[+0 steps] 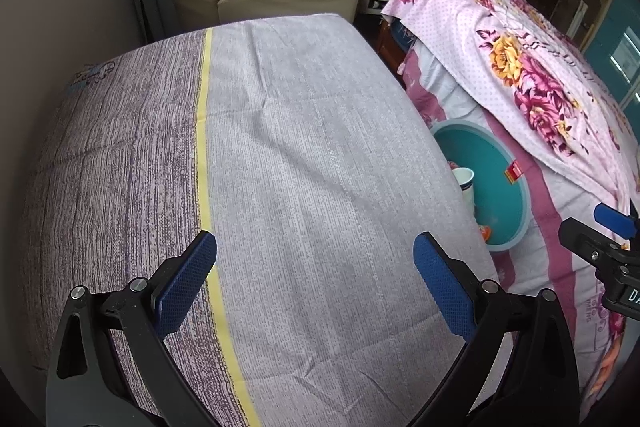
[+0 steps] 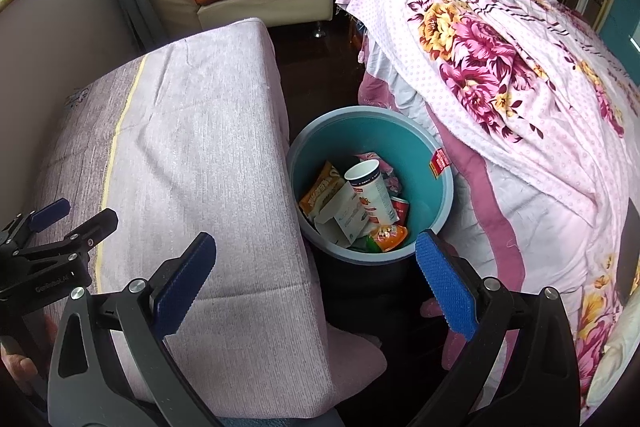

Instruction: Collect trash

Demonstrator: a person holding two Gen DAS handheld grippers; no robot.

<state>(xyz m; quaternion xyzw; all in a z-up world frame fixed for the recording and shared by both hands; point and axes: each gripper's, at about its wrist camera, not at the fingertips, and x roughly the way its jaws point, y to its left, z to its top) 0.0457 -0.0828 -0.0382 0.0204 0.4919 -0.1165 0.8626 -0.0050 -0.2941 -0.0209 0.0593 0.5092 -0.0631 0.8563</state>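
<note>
Left gripper [image 1: 315, 283] hangs with fingers spread, empty, over the lilac cloth-covered table [image 1: 304, 163]. Right gripper [image 2: 316, 283] likewise released, empty. Round teal plastic bin [image 2: 436, 203] stands on the floor between table and floral bedding [image 2: 520, 99], holding a white paper cup [image 2: 370, 189] and wrappers.

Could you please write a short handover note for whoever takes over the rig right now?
Left claw: open, empty, over the cloth-covered table.
Right claw: open, empty, above the gap beside the bin.
Bin: on the floor between table and bed, holding a cup, snack bags, a carton and other wrappers.
Done: the trash in view is binned.
Left: no loose trash visible; check out of view.
</note>
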